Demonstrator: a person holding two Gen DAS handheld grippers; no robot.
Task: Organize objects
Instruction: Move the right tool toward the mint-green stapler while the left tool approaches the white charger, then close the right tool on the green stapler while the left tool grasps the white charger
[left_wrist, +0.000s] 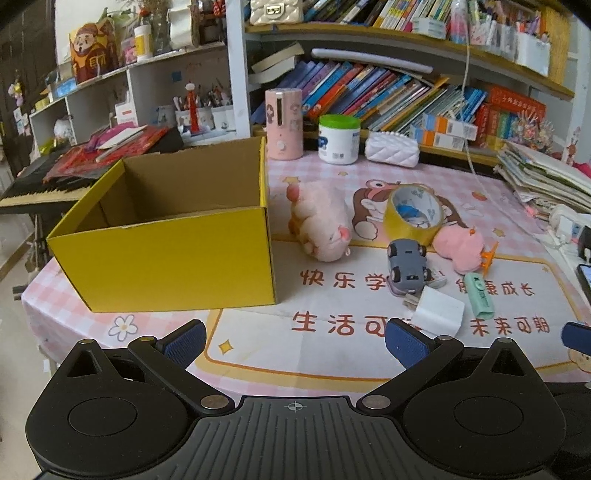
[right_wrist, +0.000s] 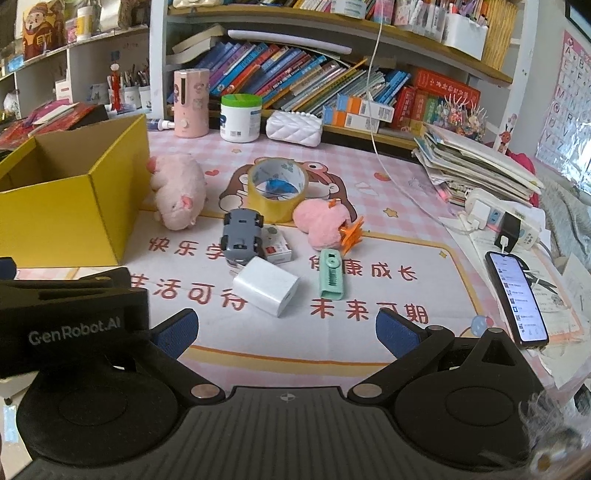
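Yellow box (left_wrist: 162, 254) standing on the pink tablecloth (left_wrist: 332, 166), open at the top; visible part of the interior empty, floor of the interior mostly hidden by the near wall. Judged state of the task: not begun, or barely; every loose item outside the box, all left to be moved in.

Items, largest to smallest, located from the box:
- Pink plush pig (left_wrist: 323, 221), just beside the right wall of the box, lying on its side.
- Roll of tape (left_wrist: 413, 214), further right of the box, beyond the pig, lying flat.
- Pink fluffy toy (left_wrist: 460, 247) with an orange clip (left_wrist: 489, 256), touching the tape on the side away from the box.
- Grey toy car (left_wrist: 406, 267), right of the box, nearer than the tape, upside down, wheels up, resting partly on a small white-and-red packet (right_wrist: 277, 247).
- White charger (left_wrist: 437, 314), right of the near corner of the box, touching the car.
- Green cutter (left_wrist: 478, 293), beyond the charger from the box.

Left gripper (left_wrist: 295, 339): spread wide, nothing held, hovering near the front edge of the table, box ahead to the left, charger just beyond the right fingertip.

Right gripper (right_wrist: 286, 332): spread wide, nothing held, charger directly ahead, cutter ahead and slightly right, box well to the left.
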